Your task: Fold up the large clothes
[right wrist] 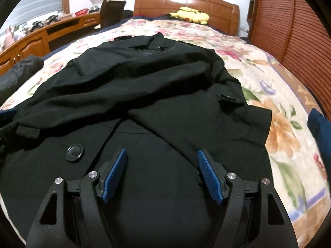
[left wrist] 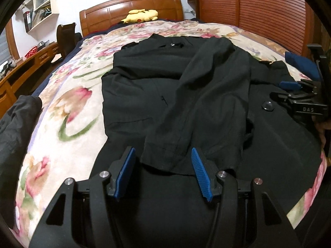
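Observation:
A large black coat (left wrist: 157,86) lies spread on the floral bedspread (left wrist: 68,107), collar toward the headboard. One sleeve (left wrist: 206,95) is folded down across its front, and the cuff ends just in front of my left gripper (left wrist: 162,149). That gripper is open, its blue pads (left wrist: 126,171) touching no cloth. My right gripper (left wrist: 298,95) shows at the right edge of the left wrist view, over the coat's side. In the right wrist view the right gripper (right wrist: 162,150) is open above the coat (right wrist: 144,78), with a big black button (right wrist: 74,152) to its left and both sleeves crossed ahead.
A yellow plush toy (left wrist: 140,16) lies by the wooden headboard (left wrist: 128,6). A dark jacket (left wrist: 14,128) is bunched at the bed's left edge and a blue item (right wrist: 319,128) lies at the right. A desk (right wrist: 41,35) and chair (right wrist: 111,12) stand left; slatted wooden doors (left wrist: 258,10) stand right.

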A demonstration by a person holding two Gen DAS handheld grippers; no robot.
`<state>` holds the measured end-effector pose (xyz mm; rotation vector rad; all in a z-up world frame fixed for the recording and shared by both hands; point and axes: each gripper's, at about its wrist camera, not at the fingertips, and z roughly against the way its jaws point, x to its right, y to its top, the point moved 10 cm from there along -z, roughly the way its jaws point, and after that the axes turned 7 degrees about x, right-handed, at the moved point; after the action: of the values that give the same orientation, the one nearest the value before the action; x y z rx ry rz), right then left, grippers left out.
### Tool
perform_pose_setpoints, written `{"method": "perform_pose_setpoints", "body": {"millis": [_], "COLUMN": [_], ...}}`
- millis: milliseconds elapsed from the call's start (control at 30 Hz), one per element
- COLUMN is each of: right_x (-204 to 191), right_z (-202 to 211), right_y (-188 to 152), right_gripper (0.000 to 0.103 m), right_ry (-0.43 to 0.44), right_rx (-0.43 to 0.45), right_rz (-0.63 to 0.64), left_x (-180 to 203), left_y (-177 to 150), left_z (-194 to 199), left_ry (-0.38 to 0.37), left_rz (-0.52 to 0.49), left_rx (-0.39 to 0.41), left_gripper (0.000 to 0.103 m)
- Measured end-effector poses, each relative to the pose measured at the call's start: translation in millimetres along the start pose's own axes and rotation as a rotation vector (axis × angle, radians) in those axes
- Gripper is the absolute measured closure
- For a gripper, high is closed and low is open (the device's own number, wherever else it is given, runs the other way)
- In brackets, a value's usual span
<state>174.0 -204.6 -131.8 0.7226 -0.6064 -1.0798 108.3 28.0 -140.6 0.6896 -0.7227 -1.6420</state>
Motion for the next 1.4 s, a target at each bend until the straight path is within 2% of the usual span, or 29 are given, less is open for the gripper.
{"method": "perform_pose_setpoints", "body": {"millis": [167,367,467,600,700,933,1000,1200,1267,1333,1400], "right_x": [-2,-2,-4,-6,-6,-6,-6,-6,-6,-6,-6], "right_z": [3,5,7,7,7,7,7,7,7,7,7], "right_y": [-1,-3,-4,-4,-4,-3,-3,-3,-3,-3,-4], "right_gripper": [0.031,0.030,0.030,0.030,0.030,0.030,0.030,0.030,0.030,0.030,0.030], "right_ry": [-0.010,0.017,0.023,0.035,0.052,0.064,0.067,0.070,0.070,0.070,0.069], "right_rx": [0.024,0.023,0.028,0.027,0.027,0.025,0.024,0.022,0.022,0.022,0.022], "right_rz": [0.011,0.004,0.007,0.006,-0.002,-0.006,-0.006,-0.008,-0.009,-0.008,-0.007], "left_x": [-4,-5,-3,-2,-7,-52,-62,-74,-74,-74,-74], "left_y": [-2,-3,-3,-1,5,46,54,46,44,40,36], "left_z": [-1,0,0,3,9,39,40,31,33,37,41], "left_ry": [-0.026,-0.051,-0.081,-0.092,-0.079,0.055,0.080,0.123,0.116,0.107,0.098], "left_rz": [0.036,0.064,0.064,0.038,0.039,0.130,0.141,0.158,0.158,0.151,0.140], "left_rx": [-0.008,-0.005,-0.007,-0.008,0.020,0.196,0.218,0.191,0.182,0.179,0.173], "left_gripper": [0.047,0.048,0.061,0.090,0.100,0.101,0.101,0.101,0.101,0.098,0.088]}}
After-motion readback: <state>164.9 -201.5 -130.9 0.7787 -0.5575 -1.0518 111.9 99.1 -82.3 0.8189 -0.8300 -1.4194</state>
